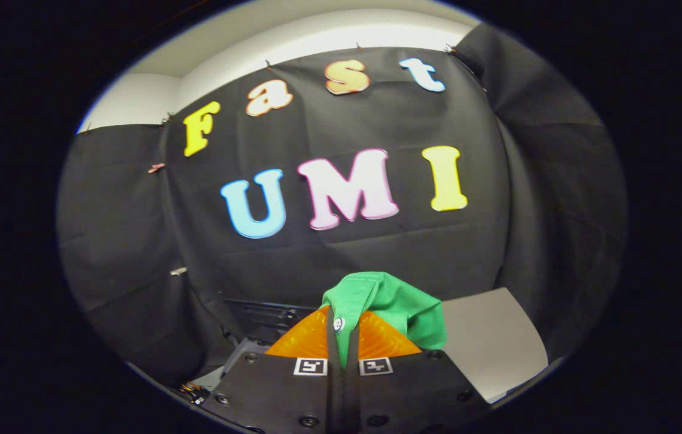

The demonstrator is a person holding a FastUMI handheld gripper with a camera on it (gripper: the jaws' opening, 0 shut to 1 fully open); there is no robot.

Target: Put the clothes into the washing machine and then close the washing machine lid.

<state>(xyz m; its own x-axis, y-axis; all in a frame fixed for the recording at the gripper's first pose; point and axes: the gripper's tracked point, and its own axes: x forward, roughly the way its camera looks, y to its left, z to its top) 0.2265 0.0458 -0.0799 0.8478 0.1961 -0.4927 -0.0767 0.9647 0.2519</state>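
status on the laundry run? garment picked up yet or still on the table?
Done: the green garment is picked up, pinched between the shut fingers of the hand-held gripper and bunched just ahead of them. In hand: carrying it, raised against the booth wall. Left: dropping it into the washing machine and closing the lid; neither step shows as done here.

I see a bright green garment [392,304] pinched between my gripper [342,337] fingers, which are closed tight on a fold of it; a small white button [337,325] with dark holes sits on that fold. Two square tags [310,366] on the gripper body carry black-and-white block patterns. Behind hangs plain black cloth [135,253]. Right of the garment is a flat pale grey tabletop [491,343]. Above the cloth, the wall [244,57] is off-white.
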